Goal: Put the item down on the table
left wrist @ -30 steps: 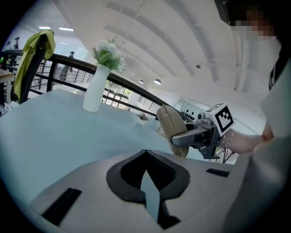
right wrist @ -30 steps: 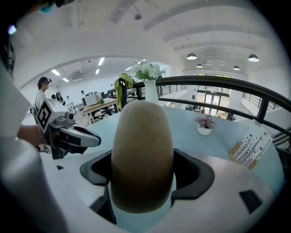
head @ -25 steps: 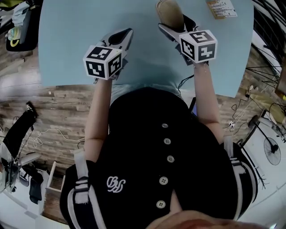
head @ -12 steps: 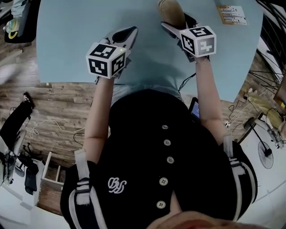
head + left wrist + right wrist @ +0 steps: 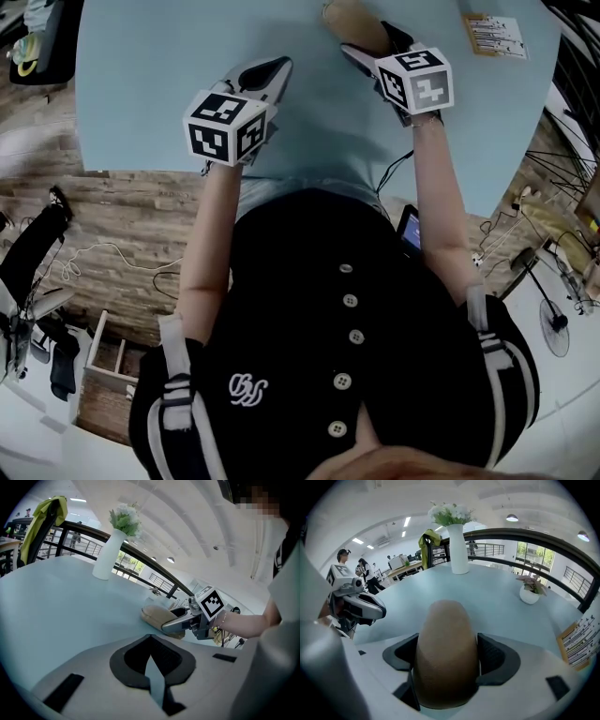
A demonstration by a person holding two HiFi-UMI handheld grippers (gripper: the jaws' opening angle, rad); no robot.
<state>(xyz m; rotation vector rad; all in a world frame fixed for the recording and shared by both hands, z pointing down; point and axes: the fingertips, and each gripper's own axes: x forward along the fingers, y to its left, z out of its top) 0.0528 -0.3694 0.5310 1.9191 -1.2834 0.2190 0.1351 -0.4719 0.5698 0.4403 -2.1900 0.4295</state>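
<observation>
The left gripper (image 5: 277, 66), its jaws together with nothing between them, hovers over the pale blue table (image 5: 150, 84), barely shifted from a second ago. The right gripper (image 5: 367, 39) clamps the tan, rounded oblong item (image 5: 352, 17), now carried slightly farther across the table and held low over it.

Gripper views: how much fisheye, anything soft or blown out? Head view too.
Right gripper view: heavy fisheye, dark railing bows, corners vignetted; tan rounded item between the jaws looks soft. Left gripper view: same bowing, dark corners. Head view: even light, no glare on pale blue table.
</observation>
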